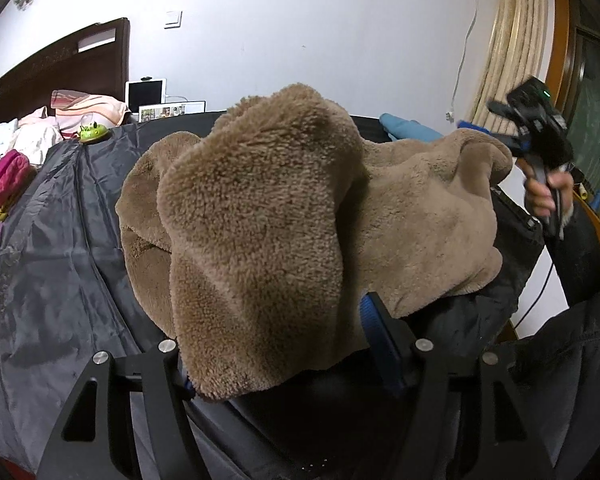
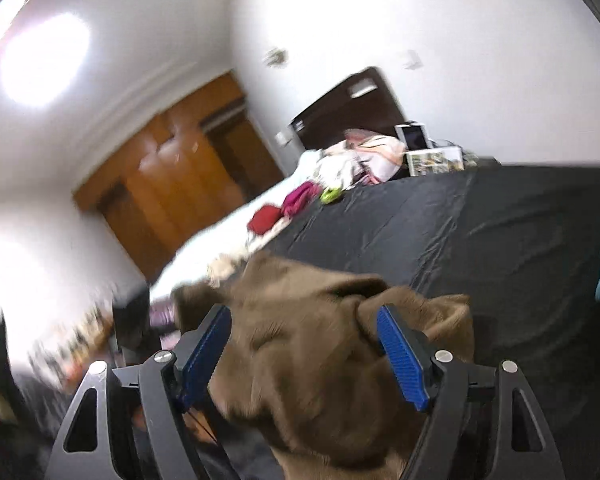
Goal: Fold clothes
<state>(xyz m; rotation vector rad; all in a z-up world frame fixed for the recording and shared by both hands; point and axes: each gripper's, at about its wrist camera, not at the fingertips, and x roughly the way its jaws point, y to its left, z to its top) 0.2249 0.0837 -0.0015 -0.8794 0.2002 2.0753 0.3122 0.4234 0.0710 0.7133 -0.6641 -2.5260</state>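
Observation:
A brown fleece garment [image 1: 260,200] lies bunched on the black sheet [image 1: 52,260] that covers the bed. A thick fold of it hangs over and between the fingers of my left gripper [image 1: 276,332], whose jaws stand wide apart. The right blue pad [image 1: 374,320] is bare, and the left pad is mostly hidden under the fleece. My right gripper [image 1: 484,120], held by a hand [image 1: 544,192], hovers blurred by the garment's far right corner. In the right wrist view, my right gripper [image 2: 304,316] is open. The fleece [image 2: 320,380] lies loose between and below its blue pads [image 2: 400,356].
Pink and white clothes [image 1: 80,112], a magenta item [image 1: 4,180] and a green toy [image 1: 92,133] lie near the dark headboard [image 1: 60,64]. A tablet [image 1: 146,90] stands behind them. A blue cloth [image 1: 404,126] is at the sheet's far edge. Wooden wardrobe [image 2: 172,184] to the left.

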